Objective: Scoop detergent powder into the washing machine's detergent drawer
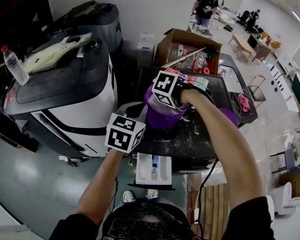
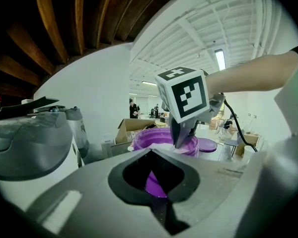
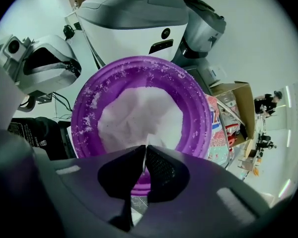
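Black short sleeves [image 1: 247,220] were worn; the grey left gripper [image 2: 152,153] and right gripper [image 3: 144,155] bore white cubes [image 1: 125,132] — black square markers.

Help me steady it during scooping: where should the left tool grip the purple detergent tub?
Grip the purple tub by its thin upright rim on the side nearest the left tool, one jaw inside, one outside. The tub stands open and that wall is bare, while the right tool hangs over the powder, so a level approach from the left likely stays clear.

L gripper [image 2: 151,151]: jaws together | R gripper [image 3: 145,148]: jaws pinching white strip [image 3: 145,156], arm fwd
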